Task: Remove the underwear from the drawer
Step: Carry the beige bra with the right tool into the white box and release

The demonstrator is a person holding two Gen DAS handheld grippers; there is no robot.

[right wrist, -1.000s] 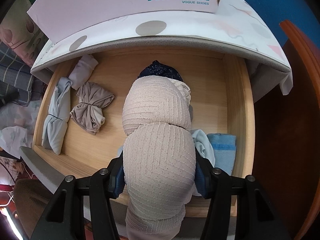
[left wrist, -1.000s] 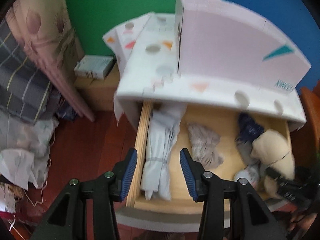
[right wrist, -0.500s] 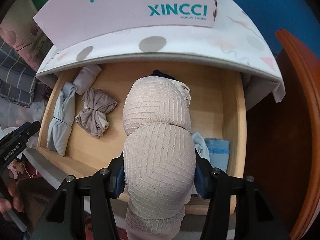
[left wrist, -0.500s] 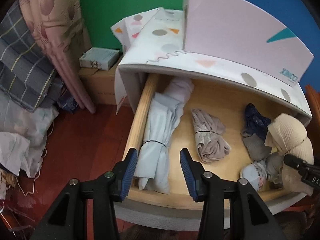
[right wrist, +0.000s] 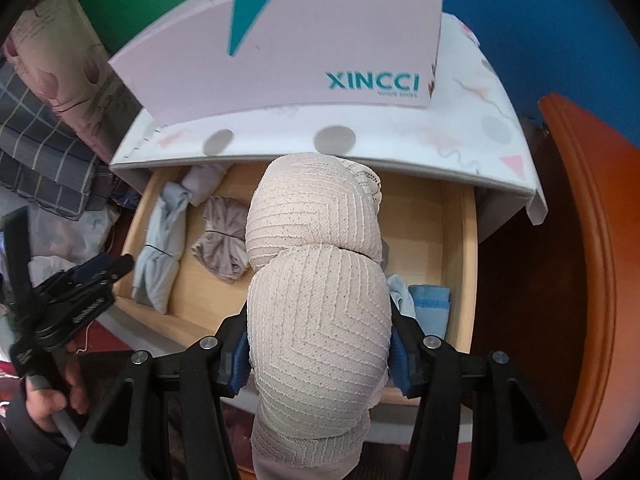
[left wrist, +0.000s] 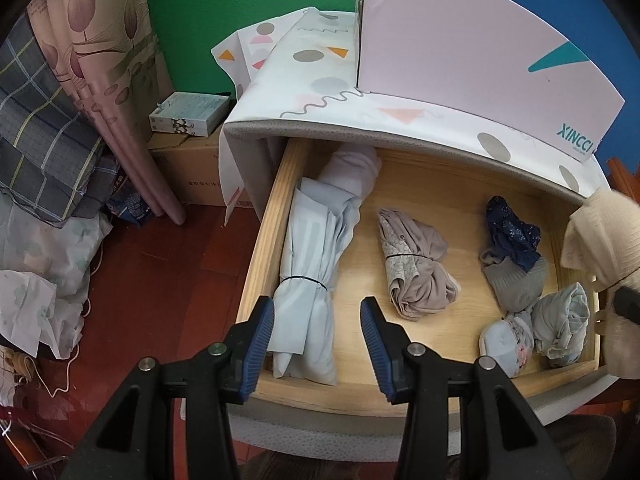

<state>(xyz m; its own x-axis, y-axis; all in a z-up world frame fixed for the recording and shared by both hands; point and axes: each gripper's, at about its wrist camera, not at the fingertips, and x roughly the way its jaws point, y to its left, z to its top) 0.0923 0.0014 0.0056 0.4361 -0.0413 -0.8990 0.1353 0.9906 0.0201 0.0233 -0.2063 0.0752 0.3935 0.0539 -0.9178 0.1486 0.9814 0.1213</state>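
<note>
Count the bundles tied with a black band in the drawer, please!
2: the pale blue bundle along the drawer's left wall, and the taupe bundle beside it toward the middle. Others may hide under the clothes at the right.

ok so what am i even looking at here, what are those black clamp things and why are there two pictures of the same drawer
No robot here: a person holds a hand-held clamp tool in each hand, and each tool carries a wide-angle camera looking along its two blue-padded fingers. So one picture comes from each hand.

The left-hand view shows the left gripper open and empty above the open pale wooden drawer. Inside lie a long light-blue tied bundle, a taupe tied bundle, a navy lace piece and small rolled pieces.

The right-hand view shows the right gripper clamped on a cream ribbed padded bra, held above the drawer. A pink shoe box sits on top of the cabinet.
</note>
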